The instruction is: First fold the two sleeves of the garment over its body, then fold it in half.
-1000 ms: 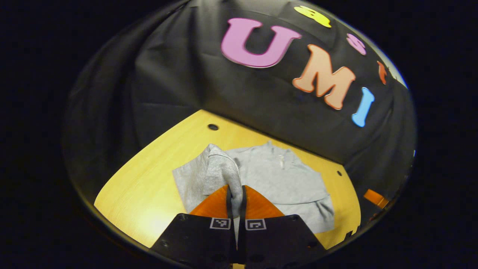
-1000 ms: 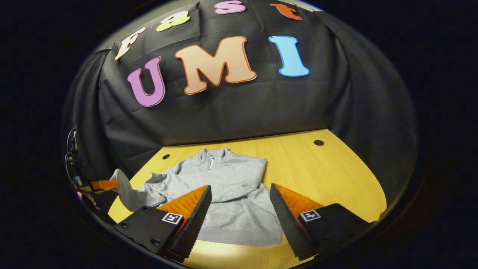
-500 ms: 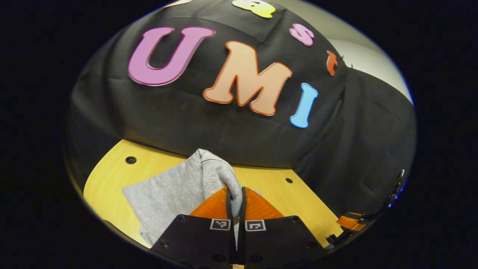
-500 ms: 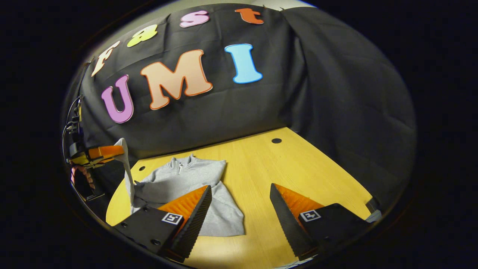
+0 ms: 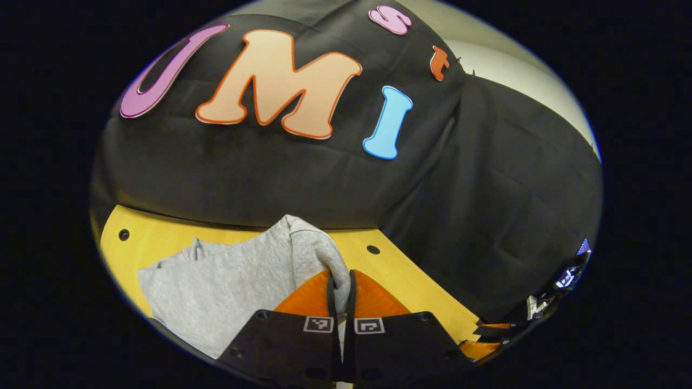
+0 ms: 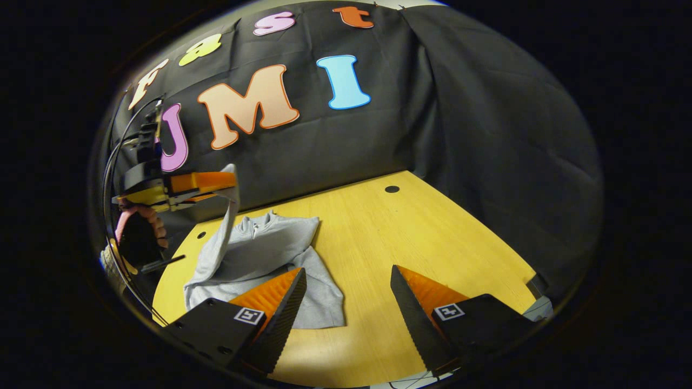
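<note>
Sleeve hangs clamped in the raised left gripper; right gripper gapes beside the garment.

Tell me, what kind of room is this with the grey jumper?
Probably a small recording booth, not a home. A black cloth wall hangs behind a bare wooden table. A grey jumper lies there while the left gripper lifts its sleeve. The right gripper waits open.
</note>
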Demonstrator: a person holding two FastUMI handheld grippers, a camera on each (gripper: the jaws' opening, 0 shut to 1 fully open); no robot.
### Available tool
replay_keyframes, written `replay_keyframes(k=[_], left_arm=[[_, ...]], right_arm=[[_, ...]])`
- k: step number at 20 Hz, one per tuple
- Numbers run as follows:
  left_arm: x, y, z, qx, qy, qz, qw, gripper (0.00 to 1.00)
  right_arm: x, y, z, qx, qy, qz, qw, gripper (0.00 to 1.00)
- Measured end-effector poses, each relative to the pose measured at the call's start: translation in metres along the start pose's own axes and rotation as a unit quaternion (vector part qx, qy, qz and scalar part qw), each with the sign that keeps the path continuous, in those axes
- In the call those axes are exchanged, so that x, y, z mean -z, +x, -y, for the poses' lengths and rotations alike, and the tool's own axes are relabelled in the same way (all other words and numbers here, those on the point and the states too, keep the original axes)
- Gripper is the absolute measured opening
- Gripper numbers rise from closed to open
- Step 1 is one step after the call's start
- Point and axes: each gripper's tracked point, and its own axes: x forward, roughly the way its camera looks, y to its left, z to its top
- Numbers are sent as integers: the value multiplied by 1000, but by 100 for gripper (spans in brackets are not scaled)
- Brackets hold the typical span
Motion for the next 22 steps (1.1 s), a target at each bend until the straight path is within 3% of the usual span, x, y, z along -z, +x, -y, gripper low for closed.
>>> replay_keyframes(k=[5, 6, 9, 11, 13, 14, 15, 17, 20, 22], left_arm=[[57, 51, 13, 5, 23, -67, 997, 0], [70, 59, 12, 0, 26, -80, 996, 0], [88, 77, 7, -8, 30, -98, 995, 2], [95, 88, 4, -11, 30, -103, 994, 5], [98, 94, 2, -14, 38, -109, 993, 13], [99, 97, 4, -6, 38, -111, 993, 18], [99, 100, 11, 11, 34, -108, 994, 33], [92, 100, 25, 37, 31, -92, 995, 59], [70, 93, 19, 18, 46, -55, 997, 96], [53, 74, 7, 4, 45, -29, 999, 95]], right_arm=[[3, 16, -23, -23, -18, -11, 1000, 94], [4, 19, -25, -24, -25, -14, 999, 98], [6, 25, -32, -32, -38, -23, 998, 94], [11, 28, -34, -38, -35, -32, 998, 98], [16, 35, -35, -39, -34, -41, 998, 94], [18, 37, -35, -39, -35, -46, 998, 98], [21, 39, -35, -39, -36, -50, 997, 94], [23, 43, -36, -39, -38, -57, 997, 100], [31, 48, -39, -42, -40, -69, 996, 94], [41, 50, -40, -46, -46, -80, 995, 98]])
